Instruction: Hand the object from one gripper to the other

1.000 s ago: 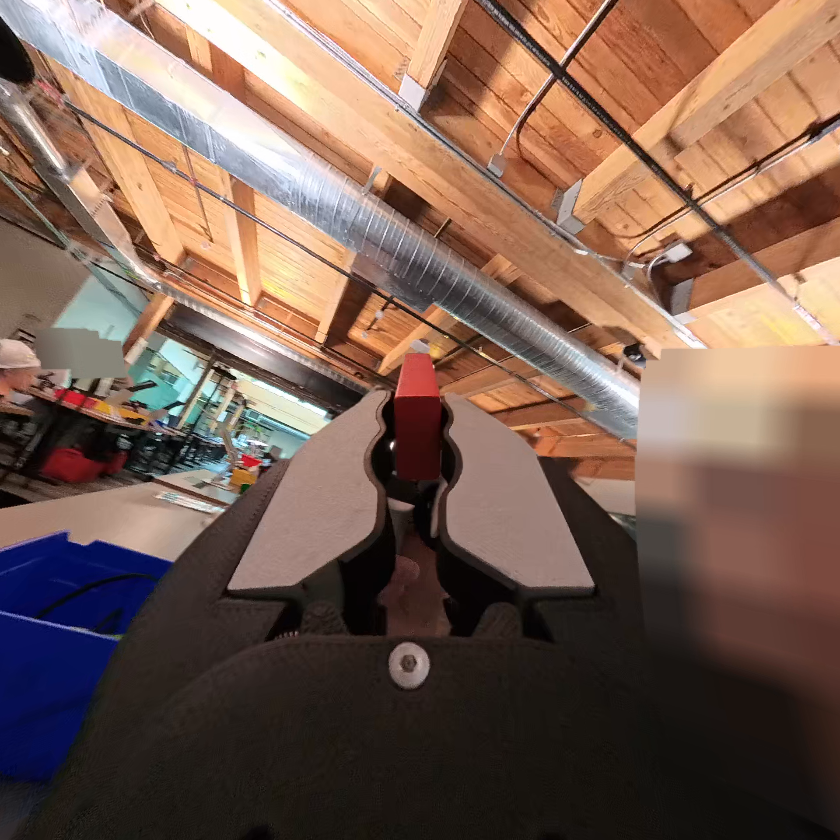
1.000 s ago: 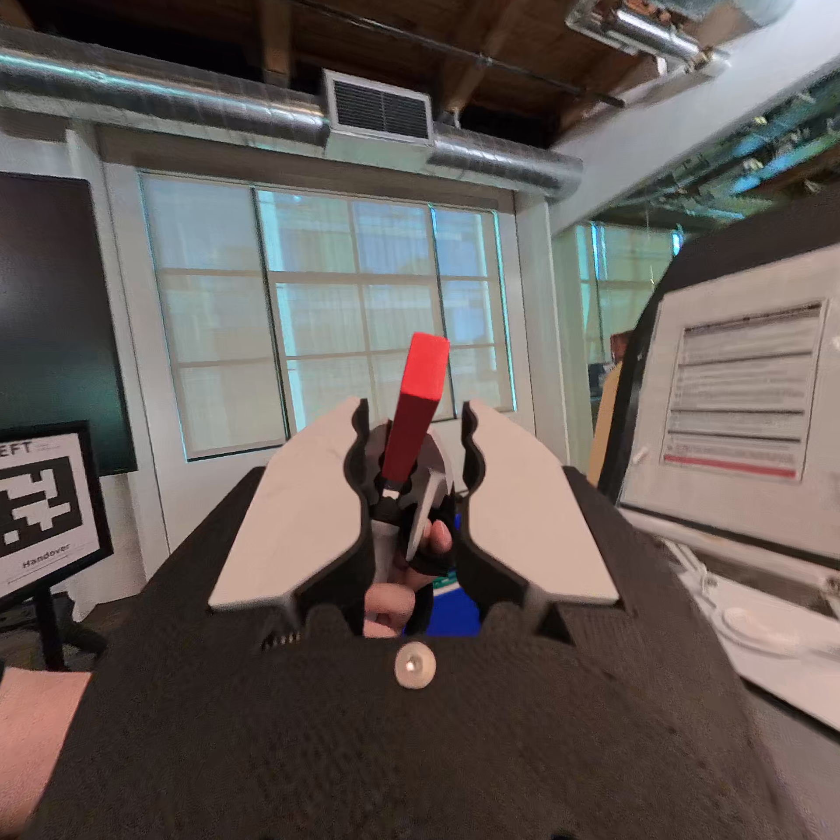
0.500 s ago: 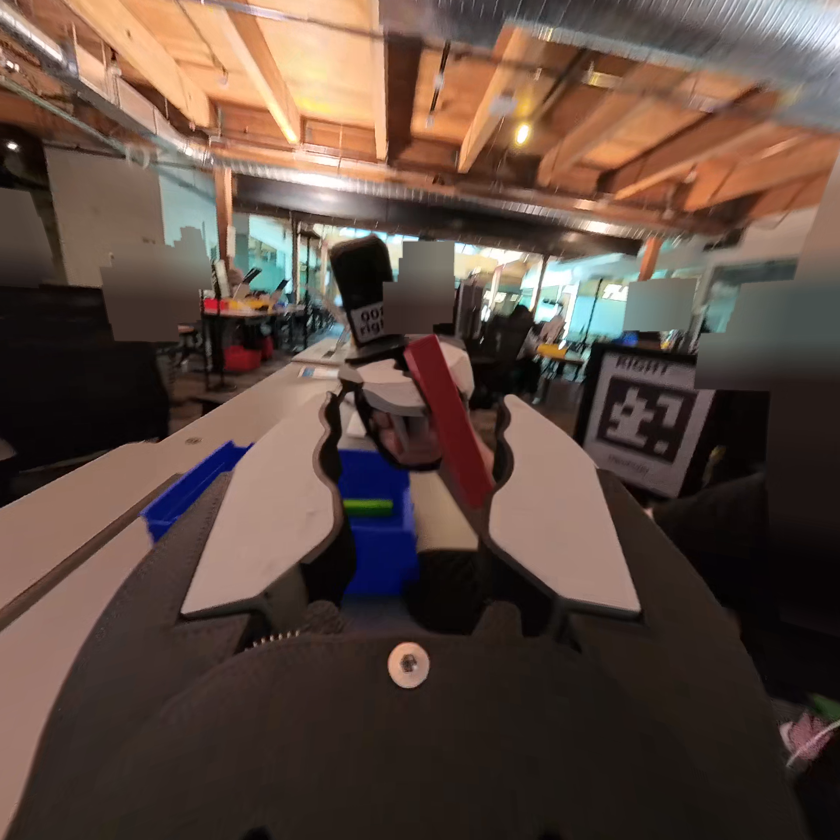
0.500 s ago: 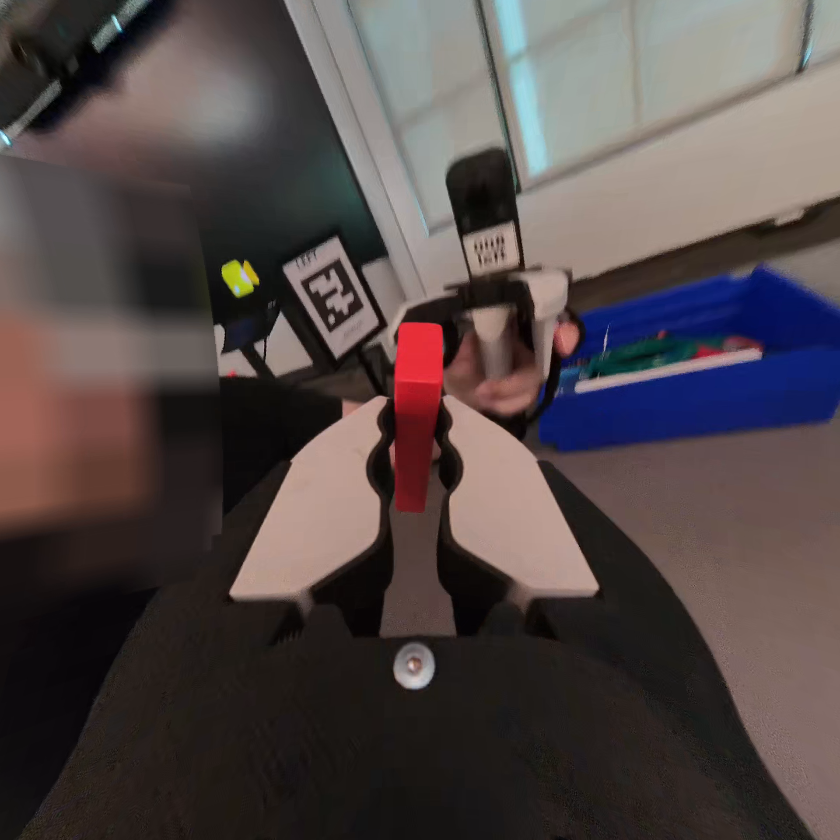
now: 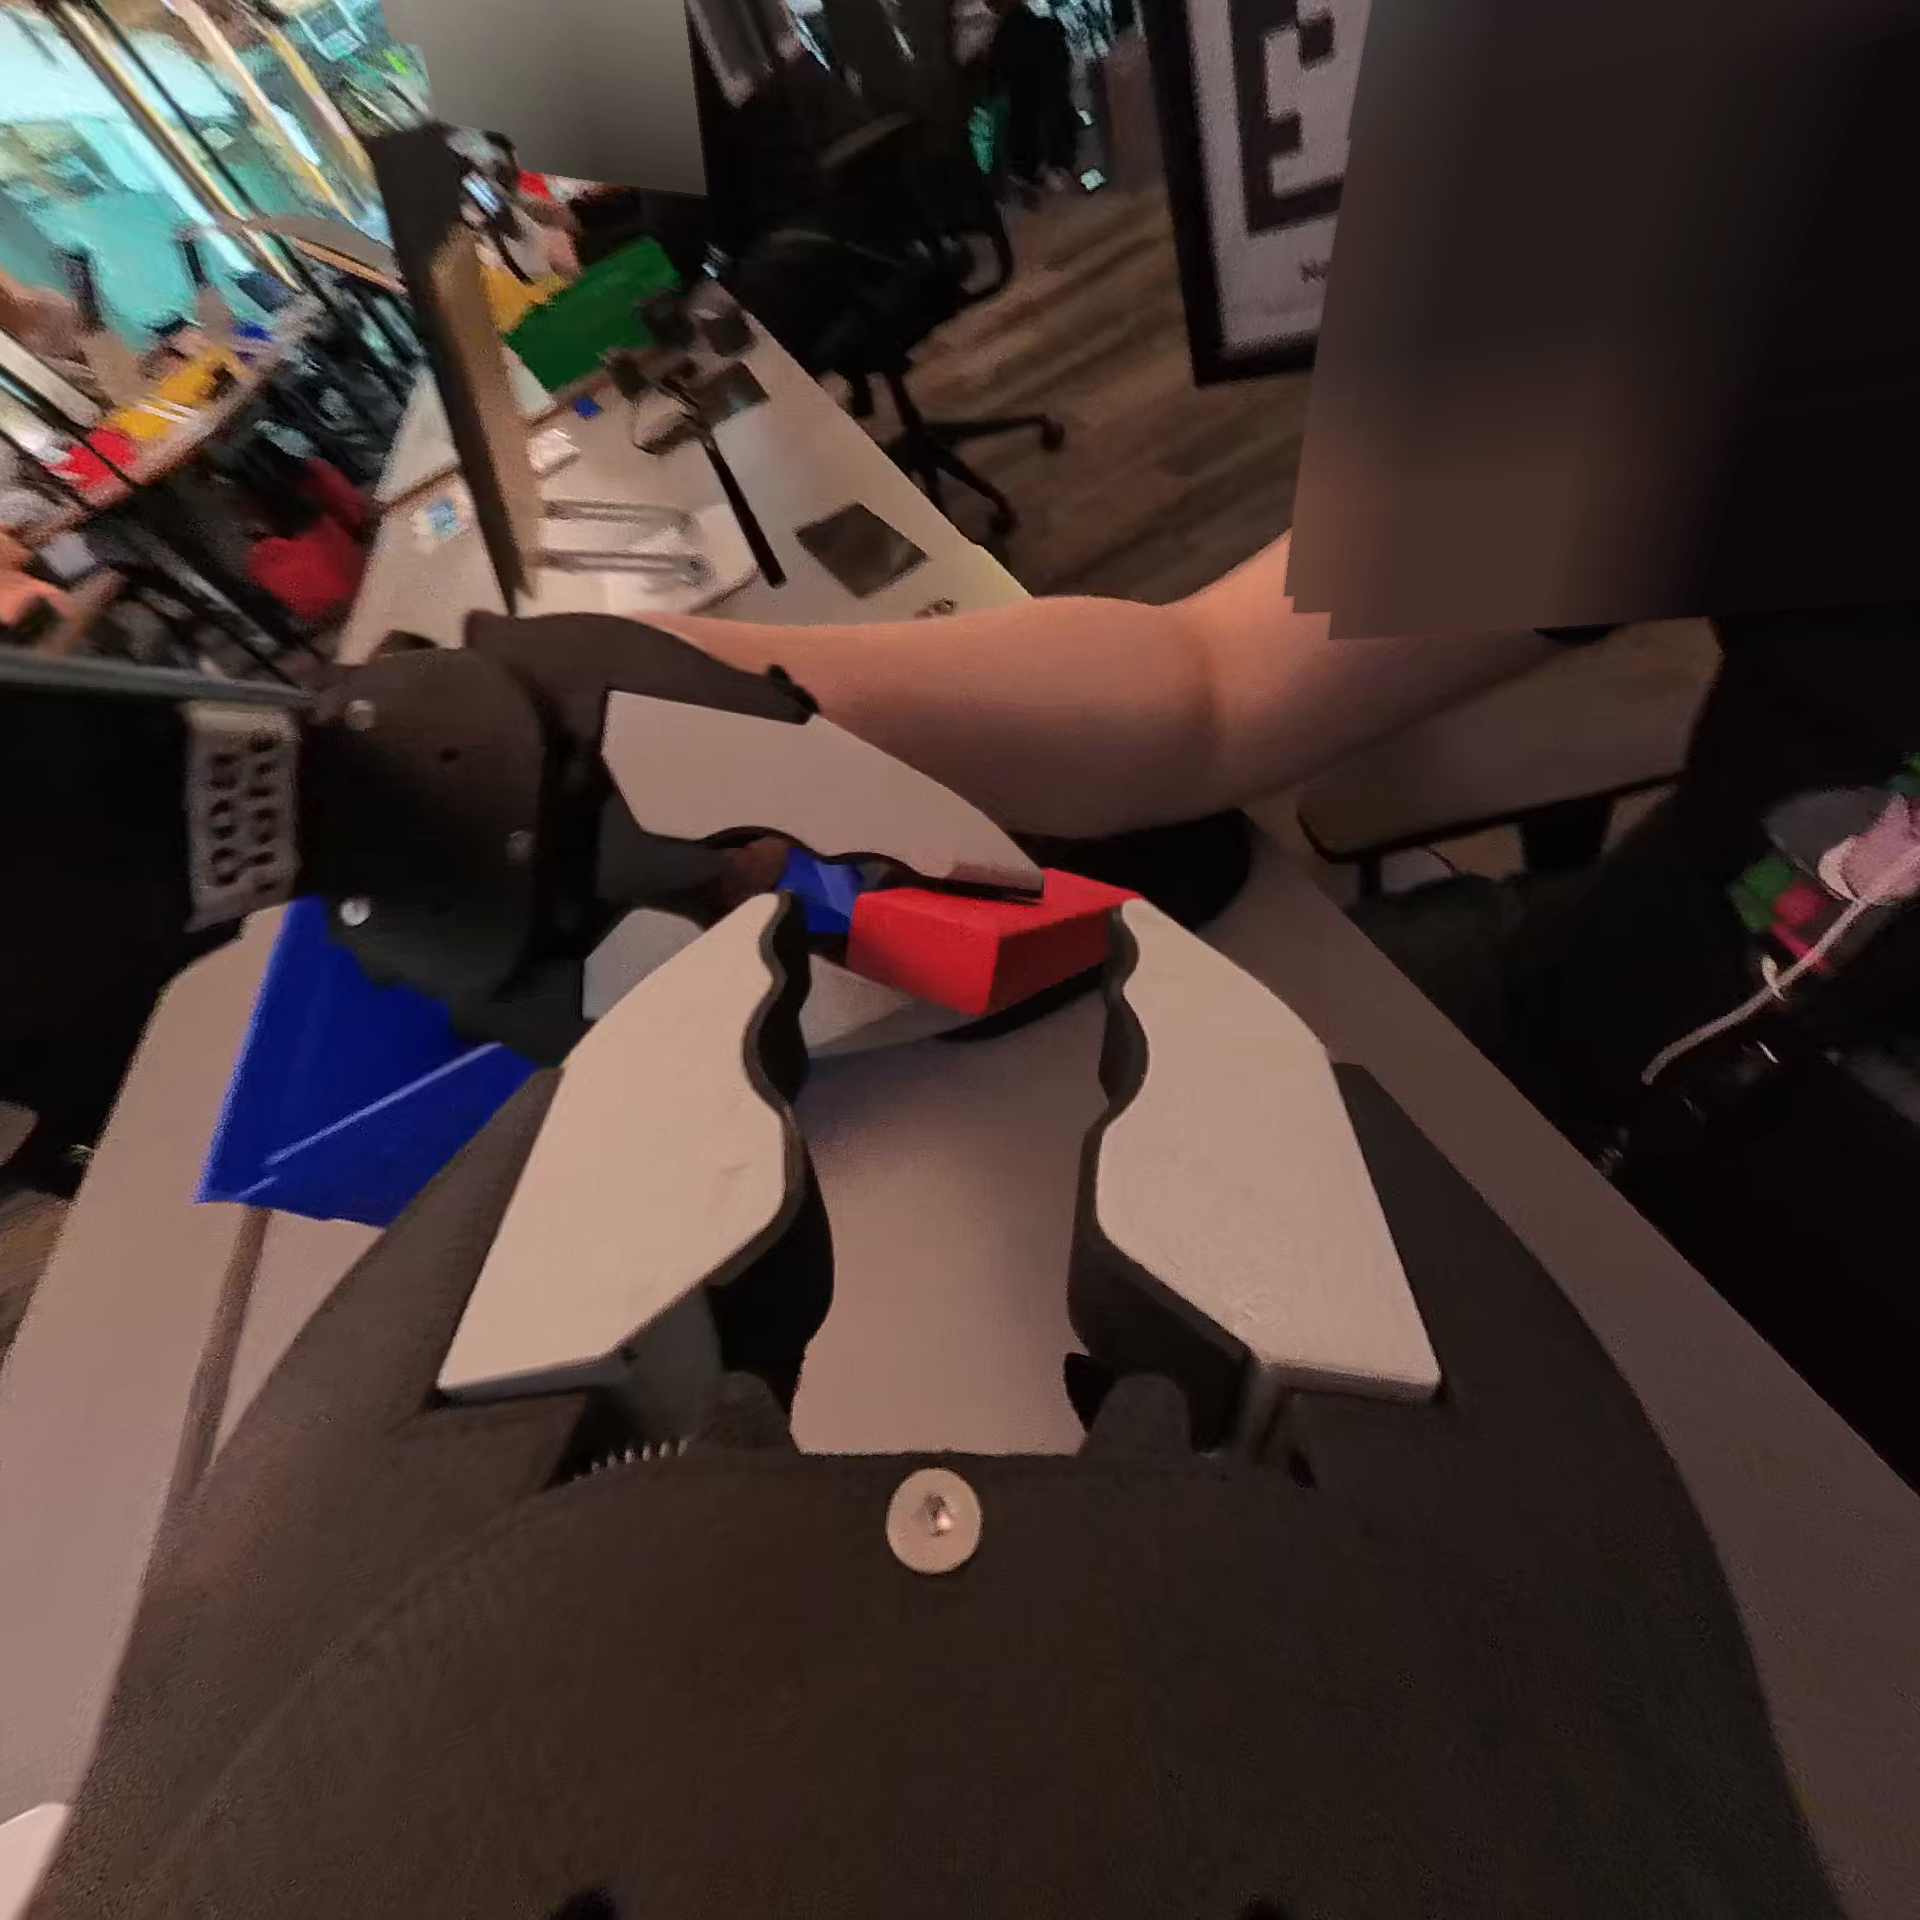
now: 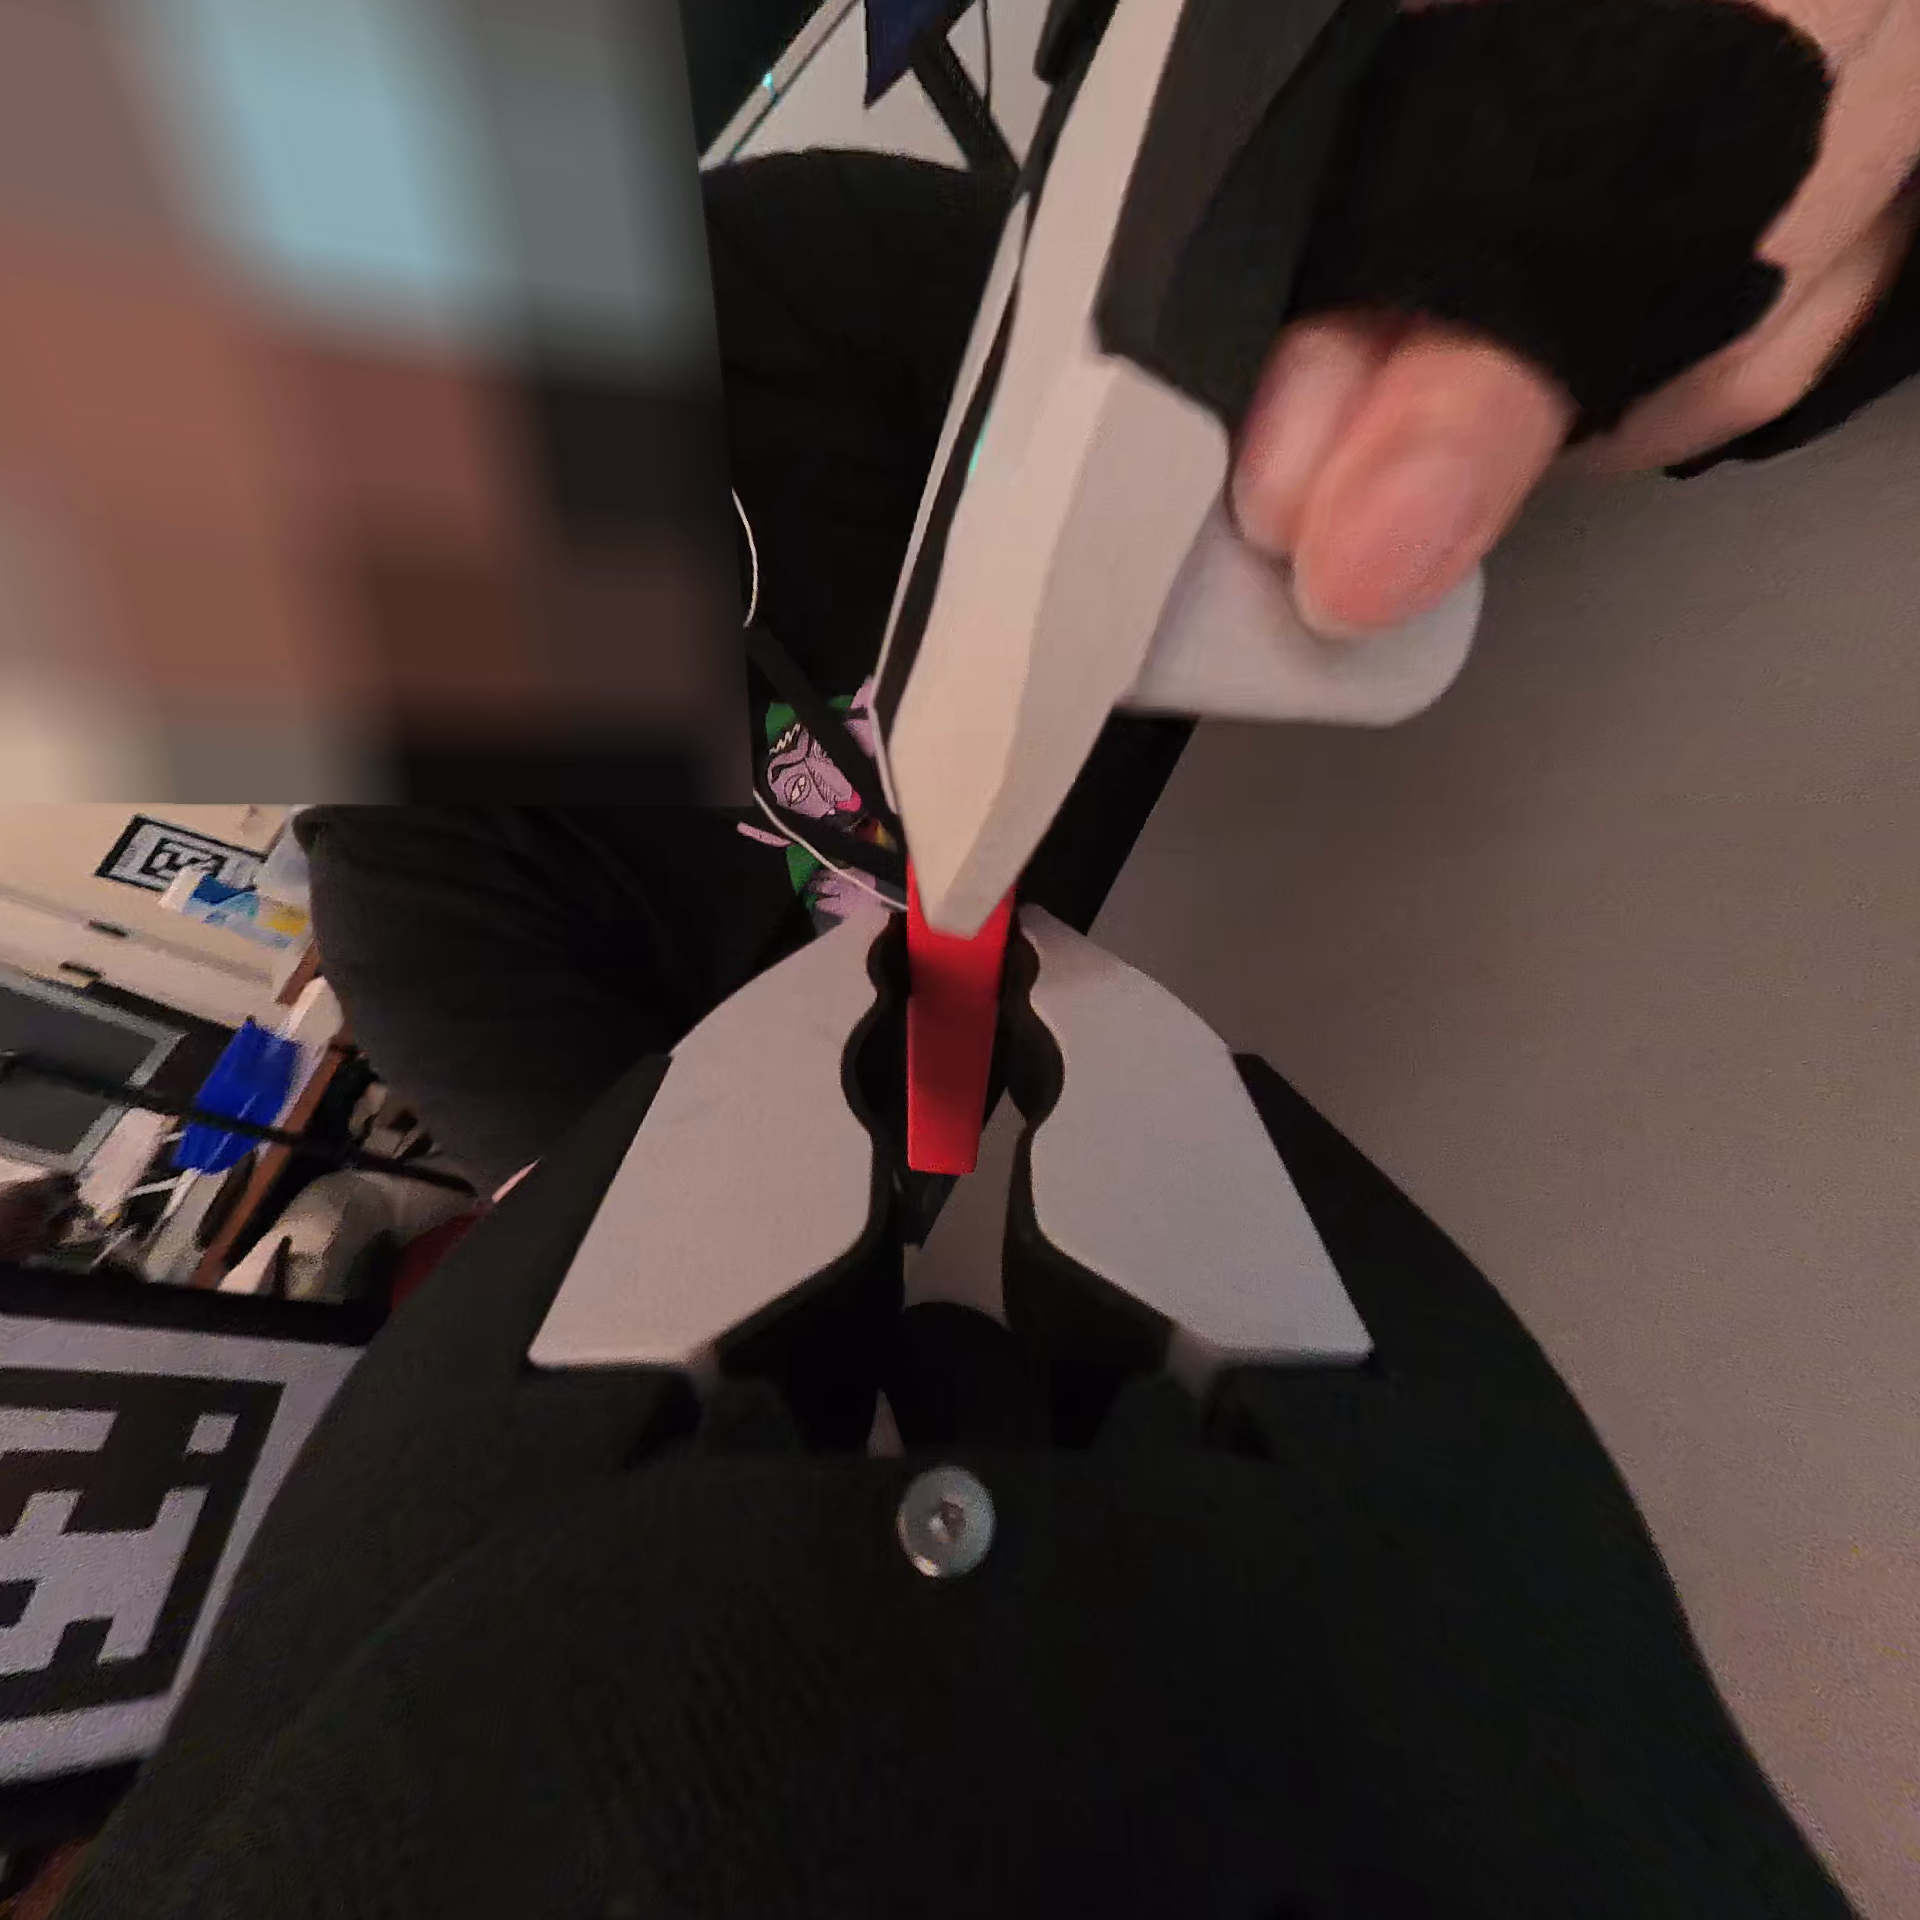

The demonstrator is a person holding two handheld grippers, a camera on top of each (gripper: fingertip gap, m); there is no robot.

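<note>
A red block (image 6: 943, 1070) is clamped between the fingers of my right gripper (image 6: 951, 935), which is shut on it. In the left wrist view the right gripper reaches in from the left; its upper finger (image 5: 821, 790) lies on top of the red block (image 5: 966, 951). My left gripper (image 5: 951, 914) is open wide, with the block's end lying crosswise between its two fingertips, just above the grey table (image 5: 935, 1195). In the right wrist view one left finger (image 6: 997, 623) comes down from above and its tip overlaps the block's far end.
A blue bin (image 5: 332, 1070) stands on the table to the left, behind the right gripper. A person's forearm (image 5: 1091, 707) crosses behind the block, and a gloved hand (image 6: 1507, 260) holds the left gripper. A black-and-white marker board (image 6: 94, 1507) stands at the lower left.
The block passed from the left gripper to the right one: left opened, right shut on it. Both grippers swung down toward the table, and the open left fingers now flank the block's end.
</note>
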